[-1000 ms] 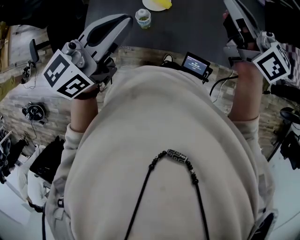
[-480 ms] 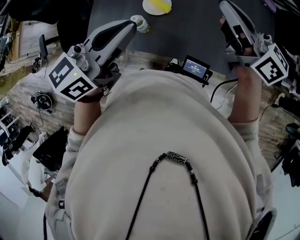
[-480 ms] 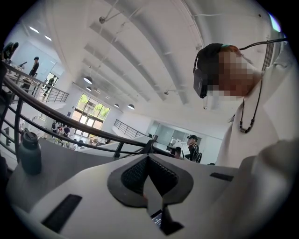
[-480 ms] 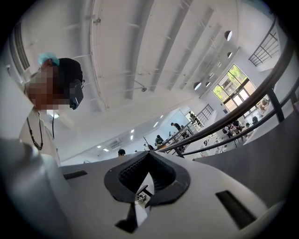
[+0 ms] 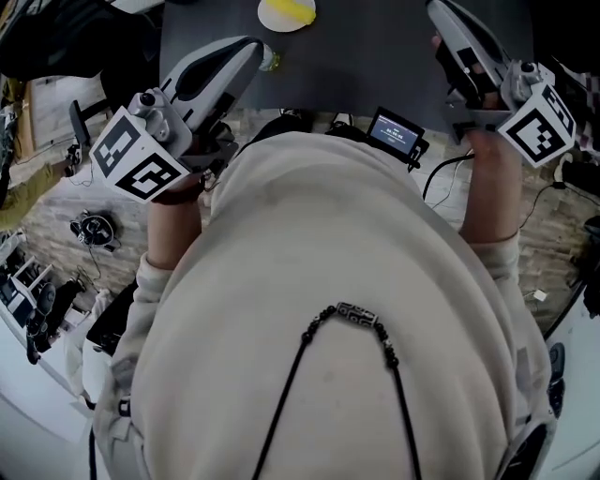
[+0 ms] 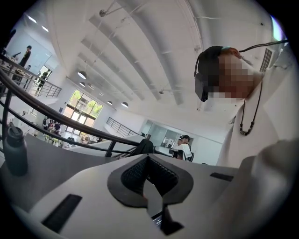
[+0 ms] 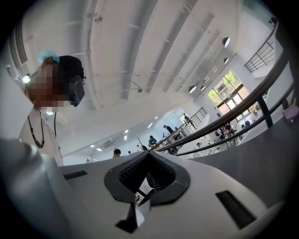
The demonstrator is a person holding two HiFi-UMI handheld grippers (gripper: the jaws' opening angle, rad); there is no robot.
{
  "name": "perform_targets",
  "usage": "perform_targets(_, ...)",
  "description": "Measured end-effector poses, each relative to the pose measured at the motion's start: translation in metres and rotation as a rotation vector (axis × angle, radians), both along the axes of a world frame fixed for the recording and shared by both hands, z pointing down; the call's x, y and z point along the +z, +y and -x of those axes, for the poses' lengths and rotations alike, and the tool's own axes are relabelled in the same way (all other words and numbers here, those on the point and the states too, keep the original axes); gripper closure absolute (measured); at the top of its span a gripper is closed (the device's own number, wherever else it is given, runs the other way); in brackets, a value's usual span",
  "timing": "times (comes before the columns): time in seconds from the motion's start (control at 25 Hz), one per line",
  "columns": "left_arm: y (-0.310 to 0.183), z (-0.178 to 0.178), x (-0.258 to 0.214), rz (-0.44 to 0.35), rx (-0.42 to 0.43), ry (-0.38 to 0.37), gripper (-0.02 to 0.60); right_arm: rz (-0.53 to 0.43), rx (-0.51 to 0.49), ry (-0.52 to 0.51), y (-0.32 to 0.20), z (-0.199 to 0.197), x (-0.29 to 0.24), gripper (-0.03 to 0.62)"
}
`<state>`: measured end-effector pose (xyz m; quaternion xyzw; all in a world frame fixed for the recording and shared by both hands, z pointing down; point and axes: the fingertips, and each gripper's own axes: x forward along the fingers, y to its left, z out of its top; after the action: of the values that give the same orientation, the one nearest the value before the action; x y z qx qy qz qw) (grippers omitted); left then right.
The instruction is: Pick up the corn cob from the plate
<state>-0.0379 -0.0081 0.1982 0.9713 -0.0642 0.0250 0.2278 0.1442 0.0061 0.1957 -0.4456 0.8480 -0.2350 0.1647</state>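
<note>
The yellow corn cob (image 5: 292,8) lies on a white plate (image 5: 270,17) at the far edge of the dark table (image 5: 356,56), seen only in the head view. My left gripper (image 5: 255,44) is held level at the table's near edge, short of the plate and to its left, its jaws shut and empty (image 6: 148,156). My right gripper (image 5: 437,9) hovers over the right side of the table, well right of the plate, also shut with nothing between its pads (image 7: 149,154). Neither gripper view shows the plate or the cob.
A small cup (image 5: 271,62) peeks out beside the left gripper's tip. A little screen unit (image 5: 395,132) with cables sits at the table's near edge. A dark bottle (image 6: 15,151) stands on the table at the left. A black railing (image 7: 243,109) runs behind.
The plate and cup have slid left in the head view, and the cup is now mostly hidden by the left gripper, which moved a little sideways. Both jaws stayed shut.
</note>
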Motion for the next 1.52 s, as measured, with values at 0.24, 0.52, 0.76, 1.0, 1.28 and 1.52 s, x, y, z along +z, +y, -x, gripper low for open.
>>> perform_targets(0.24,-0.024,-0.014,0.003,-0.012,0.112,0.065,0.581,0.016,0.112,0.045,0.006,-0.008,0.003,0.579)
perform_targets(0.52,-0.045,-0.036,0.018,-0.006,0.215,0.1,0.581,0.042,0.205,0.083,0.005,-0.023,0.016,0.579)
perform_targets(0.76,-0.062,-0.034,0.035,-0.023,0.256,0.08,0.581,0.067,0.233,0.131,-0.007,-0.015,0.024,0.579)
perform_targets(1.0,-0.063,-0.034,0.046,0.006,0.28,0.082,0.581,0.093,0.248,0.17,-0.012,-0.012,0.02,0.579)
perform_targets(1.28,-0.066,-0.032,0.059,0.026,0.314,0.066,0.581,0.153,0.233,0.208,-0.038,-0.006,0.023,0.579)
perform_targets(1.52,-0.062,-0.025,0.073,0.058,0.35,0.076,0.583,0.174,0.23,0.243,-0.052,0.006,0.027,0.577)
